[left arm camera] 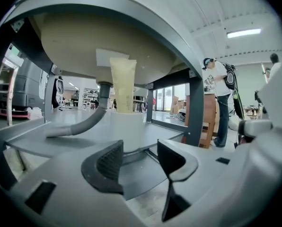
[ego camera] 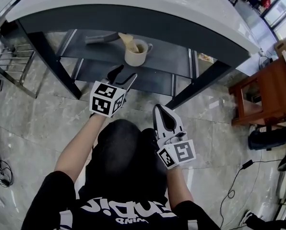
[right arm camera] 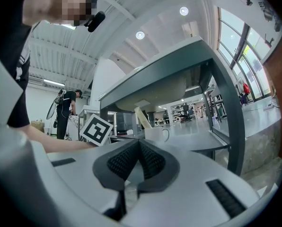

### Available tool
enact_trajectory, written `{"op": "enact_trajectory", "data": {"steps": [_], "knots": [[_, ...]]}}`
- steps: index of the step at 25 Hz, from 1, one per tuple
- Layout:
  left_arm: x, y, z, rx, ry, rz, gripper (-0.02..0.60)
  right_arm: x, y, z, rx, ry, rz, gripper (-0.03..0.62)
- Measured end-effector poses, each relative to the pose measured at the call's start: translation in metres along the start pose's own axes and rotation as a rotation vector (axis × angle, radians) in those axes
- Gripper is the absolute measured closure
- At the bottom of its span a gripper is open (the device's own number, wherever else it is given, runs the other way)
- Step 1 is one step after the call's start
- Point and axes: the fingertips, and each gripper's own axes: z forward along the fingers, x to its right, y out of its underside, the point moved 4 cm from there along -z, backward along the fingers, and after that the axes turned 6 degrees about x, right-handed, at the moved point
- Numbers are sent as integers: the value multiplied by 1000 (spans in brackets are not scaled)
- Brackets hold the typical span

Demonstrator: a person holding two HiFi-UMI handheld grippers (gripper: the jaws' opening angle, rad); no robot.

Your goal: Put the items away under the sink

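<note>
A white mug (ego camera: 136, 53) holding a cream tube (ego camera: 128, 41) stands on the grey shelf (ego camera: 167, 61) under the sink basin. My left gripper (ego camera: 123, 74) is open and empty, just short of the shelf's front edge and in line with the mug. In the left gripper view the mug (left arm camera: 127, 129) and tube (left arm camera: 123, 84) stand straight beyond the left gripper (left arm camera: 140, 157), apart from it. My right gripper (ego camera: 164, 117) hangs lower and further back over the floor, shut on nothing. The right gripper view shows the right gripper (right arm camera: 138, 150) with jaws pressed together and the mug (right arm camera: 155, 134) beyond.
A grey drain pipe (ego camera: 102, 37) lies on the shelf left of the mug. Dark table legs (ego camera: 196, 87) slant down on both sides. A wooden stool (ego camera: 258, 95) stands at right, a metal rack (ego camera: 8, 61) at left. A person (left arm camera: 219, 98) stands in the background.
</note>
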Motion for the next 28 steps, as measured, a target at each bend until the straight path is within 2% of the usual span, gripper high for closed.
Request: {"op": "enact_trajectory", "data": {"steps": [5,7,10,16,21,25,28], "knots": [[15,-8,-35,41,43,-10,481,-1,2,-2,-6,-8,5,576],[22,-10,-50,46,58,10,528,0,1,-2,-5,-8,7,576],[28,-9,-76,45,79,16,559,0,2,-4,-6,-8,10,576],[38,-6,-121,68,152,-41,561,-6,4,-5,-18,-25,20,576],[41,-17,-132,92,187,-50,561,-8,-3,3,-31,-51,33,576],[41,-62,-139,128,245,-65,561,-15,-27,22,-59,-76,59,576],[41,-111,-149,121,286,-50,561,-31,-63,41,-79,-105,82,576]]}}
